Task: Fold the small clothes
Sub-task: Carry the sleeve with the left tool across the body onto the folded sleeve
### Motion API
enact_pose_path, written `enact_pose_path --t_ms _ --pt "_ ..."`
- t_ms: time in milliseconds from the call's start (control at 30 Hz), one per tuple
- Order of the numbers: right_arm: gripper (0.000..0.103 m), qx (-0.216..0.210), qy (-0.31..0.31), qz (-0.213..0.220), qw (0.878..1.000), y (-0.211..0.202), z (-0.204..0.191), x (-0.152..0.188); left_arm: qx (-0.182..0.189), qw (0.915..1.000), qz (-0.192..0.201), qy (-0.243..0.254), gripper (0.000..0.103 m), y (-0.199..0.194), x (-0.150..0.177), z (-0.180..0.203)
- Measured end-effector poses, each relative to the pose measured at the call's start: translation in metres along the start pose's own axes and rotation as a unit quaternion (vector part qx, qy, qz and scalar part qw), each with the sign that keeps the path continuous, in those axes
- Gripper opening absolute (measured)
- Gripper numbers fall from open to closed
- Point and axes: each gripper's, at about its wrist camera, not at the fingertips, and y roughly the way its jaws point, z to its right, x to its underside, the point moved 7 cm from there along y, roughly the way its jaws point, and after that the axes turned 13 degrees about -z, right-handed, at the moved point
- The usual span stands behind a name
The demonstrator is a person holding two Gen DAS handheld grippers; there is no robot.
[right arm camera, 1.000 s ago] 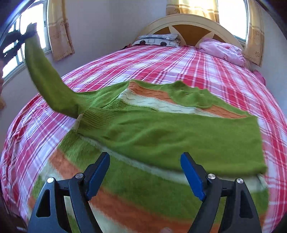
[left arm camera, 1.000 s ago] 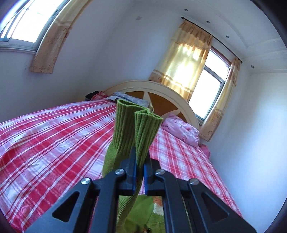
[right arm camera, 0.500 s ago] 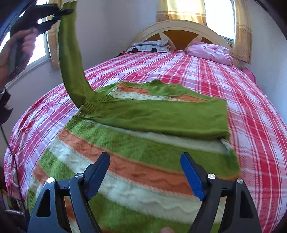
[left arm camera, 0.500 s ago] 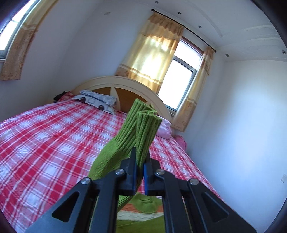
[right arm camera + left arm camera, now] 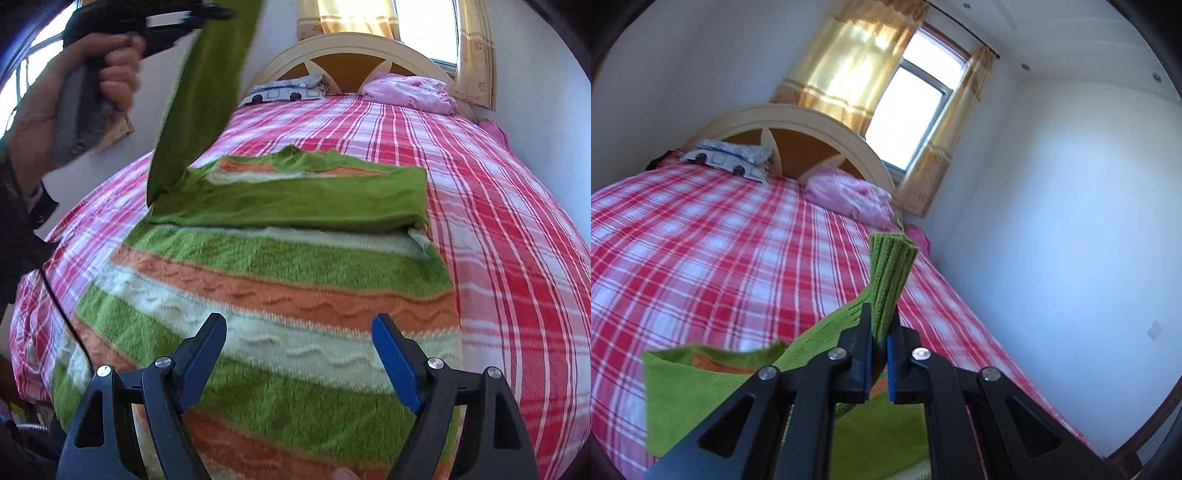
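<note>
Clamping the ribbed cuff [image 5: 892,273] of a green sleeve [image 5: 201,99], the left gripper [image 5: 880,334] has its blue-padded jaws pressed together on the knit, with the cuff standing up past the fingertips; in the right wrist view the same tool sits at upper left, gripped by a hand [image 5: 79,79], and the sleeve hangs from it in a long slanted band down to the shoulder of the sweater [image 5: 280,280].

Below and ahead of the right gripper [image 5: 299,360] the sweater lies flat on the red plaid bedspread [image 5: 517,240], striped in green, orange and cream; its other sleeve is folded across the chest as a plain green band, lying beyond the right tongs' fingertips and crossing from one side of them to the other. The right gripper has its jaws wide apart and nothing between them; it hovers above the lower stripes of the sweater without touching the cloth.

Further ahead of both tools stands a cream headboard [image 5: 351,48]; a patterned pillow [image 5: 288,88] lies before it on the left of the right tongs' line and a pink bundle of cloth [image 5: 410,90] on the right; yellow curtains [image 5: 846,70] frame a bright window [image 5: 908,114] behind.
</note>
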Motion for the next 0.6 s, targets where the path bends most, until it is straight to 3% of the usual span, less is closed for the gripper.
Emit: enact_pose_path --t_ms 267,600 --pt "0.082 -0.009 0.004 -0.022 1.0 0.01 0.001 0.028 -0.013 0.9957 -0.089 0.022 0.006 0.078 0.069 0.024" --pt "0.082 -0.018 0.014 -0.023 0.999 0.013 0.002 0.031 -0.033 0.9868 -0.14 0.074 0.006 0.117 0.105 0.045"
